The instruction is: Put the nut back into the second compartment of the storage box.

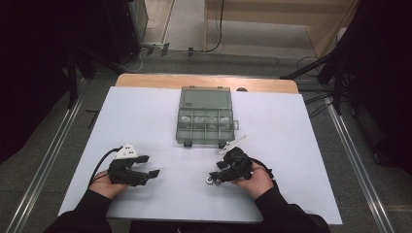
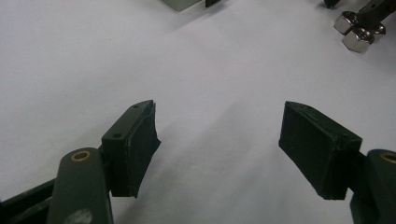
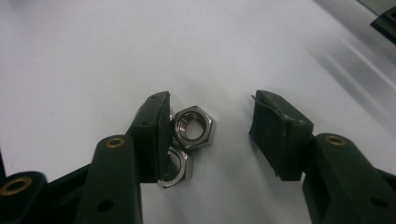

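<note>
nuts: two steel hex nuts [image 3: 192, 128] lie flat on the white table [image 1: 145, 116], touching, well short of the parts box [image 1: 205, 116]
right gripper [image 3: 210, 135]: nuts sit between its jaws, hard against one pad [image 3: 152, 135] (the other stands apart); not clenched, nothing grasped
left gripper [image 2: 219, 144]: jaws spread wide over bare table, empty
nearer hand: right, by far; the nuts [image 2: 357, 30] lie off across the table from the left gripper
pair's axis: the two nuts line up along that pad, not across the gap
</note>
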A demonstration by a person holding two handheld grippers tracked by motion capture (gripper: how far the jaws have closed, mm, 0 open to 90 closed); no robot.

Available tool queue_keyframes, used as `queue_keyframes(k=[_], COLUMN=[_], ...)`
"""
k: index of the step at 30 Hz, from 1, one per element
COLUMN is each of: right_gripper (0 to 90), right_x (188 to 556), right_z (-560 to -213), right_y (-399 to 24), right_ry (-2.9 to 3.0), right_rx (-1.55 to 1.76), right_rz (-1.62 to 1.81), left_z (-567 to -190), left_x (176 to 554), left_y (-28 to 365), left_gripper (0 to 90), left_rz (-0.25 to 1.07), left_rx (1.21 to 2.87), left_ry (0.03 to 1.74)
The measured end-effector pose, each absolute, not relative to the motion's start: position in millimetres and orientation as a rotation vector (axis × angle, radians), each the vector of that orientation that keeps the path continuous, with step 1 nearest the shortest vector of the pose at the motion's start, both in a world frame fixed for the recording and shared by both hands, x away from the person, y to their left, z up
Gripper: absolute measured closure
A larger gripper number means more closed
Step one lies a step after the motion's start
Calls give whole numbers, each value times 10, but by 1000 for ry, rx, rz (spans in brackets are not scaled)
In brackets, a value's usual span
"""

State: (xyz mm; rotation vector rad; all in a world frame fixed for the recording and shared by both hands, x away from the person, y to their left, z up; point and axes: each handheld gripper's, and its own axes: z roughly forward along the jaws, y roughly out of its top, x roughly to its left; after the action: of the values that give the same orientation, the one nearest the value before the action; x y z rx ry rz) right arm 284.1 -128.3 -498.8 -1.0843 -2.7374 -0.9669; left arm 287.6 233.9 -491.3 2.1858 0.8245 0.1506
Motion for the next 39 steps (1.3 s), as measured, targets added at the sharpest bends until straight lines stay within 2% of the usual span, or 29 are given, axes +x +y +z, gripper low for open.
queue_keyframes(k=[15,39], right_gripper=[688,713], right_x=[2820,2978], right_z=[-4975,-4892], right_y=[-1246,-1370], right_ry=[-2821,-2628], right_rx=[-1126,-1172], right_rz=[-919,-984], left_z=[-4915,-4910], left_x=[2876,2876], left_y=[2334,2340], left_gripper=[272,272], left_rz=[151,148], left_rx=[2186,2184], left_ry=[826,825])
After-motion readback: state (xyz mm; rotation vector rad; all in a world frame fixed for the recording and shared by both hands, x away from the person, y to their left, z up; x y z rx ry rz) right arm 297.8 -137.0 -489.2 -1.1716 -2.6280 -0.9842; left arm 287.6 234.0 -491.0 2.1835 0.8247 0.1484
